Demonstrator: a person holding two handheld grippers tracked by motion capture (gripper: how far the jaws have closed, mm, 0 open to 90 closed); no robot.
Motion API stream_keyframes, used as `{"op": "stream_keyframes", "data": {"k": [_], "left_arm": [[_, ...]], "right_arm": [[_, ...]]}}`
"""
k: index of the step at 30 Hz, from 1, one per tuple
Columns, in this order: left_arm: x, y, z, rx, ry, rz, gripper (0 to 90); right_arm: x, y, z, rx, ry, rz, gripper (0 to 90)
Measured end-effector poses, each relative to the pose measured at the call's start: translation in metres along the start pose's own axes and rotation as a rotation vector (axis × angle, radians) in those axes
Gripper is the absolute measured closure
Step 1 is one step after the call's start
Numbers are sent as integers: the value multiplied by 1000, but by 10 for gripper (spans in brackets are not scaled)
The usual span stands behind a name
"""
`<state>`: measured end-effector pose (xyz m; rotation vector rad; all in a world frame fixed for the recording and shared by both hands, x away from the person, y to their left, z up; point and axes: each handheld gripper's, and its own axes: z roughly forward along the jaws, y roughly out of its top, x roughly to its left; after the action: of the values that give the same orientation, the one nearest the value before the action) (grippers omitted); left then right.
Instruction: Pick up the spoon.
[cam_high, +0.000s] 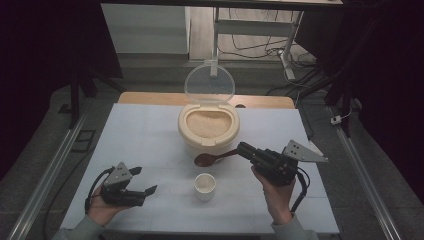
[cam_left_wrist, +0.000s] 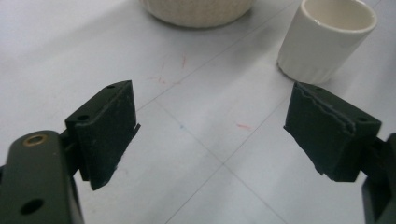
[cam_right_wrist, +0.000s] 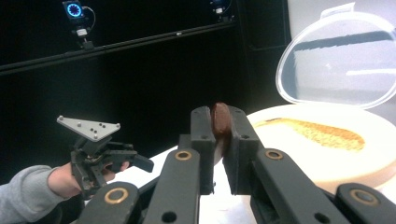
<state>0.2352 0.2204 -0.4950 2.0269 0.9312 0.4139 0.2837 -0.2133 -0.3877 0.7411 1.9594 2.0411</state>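
A cream container (cam_high: 208, 125) full of beige grain stands mid-table, its clear lid (cam_high: 209, 82) raised behind it. In front of it sits a small white cup (cam_high: 205, 186). My right gripper (cam_high: 243, 149) is shut on the handle of a brown spoon (cam_high: 207, 158), whose bowl hangs between container and cup. In the right gripper view the spoon (cam_right_wrist: 220, 117) is pinched between the jaws, with the container (cam_right_wrist: 336, 144) to the right. My left gripper (cam_high: 142, 181) rests open at the table's front left; in its own view the open gripper (cam_left_wrist: 210, 130) faces the cup (cam_left_wrist: 329, 39).
The white table top (cam_high: 145, 140) has bare room on both sides of the container. A wooden strip (cam_high: 145, 97) edges the far side. Metal rails (cam_high: 360, 165) run along left and right, and cables lie on the floor beyond.
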Motion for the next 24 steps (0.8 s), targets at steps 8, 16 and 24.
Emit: {"op": "stream_keyframes", "data": {"k": [8, 16, 24], "left_arm": [[5, -4, 1, 3, 4, -27, 132], [6, -6, 5, 25, 0, -32, 128], [6, -7, 8, 41, -6, -38, 128]], "right_arm": [[-5, 7, -11, -34, -34, -8, 837], [-11, 11, -19, -67, -59, -10, 837], [-12, 17, -24, -97, -71, -10, 837]]}}
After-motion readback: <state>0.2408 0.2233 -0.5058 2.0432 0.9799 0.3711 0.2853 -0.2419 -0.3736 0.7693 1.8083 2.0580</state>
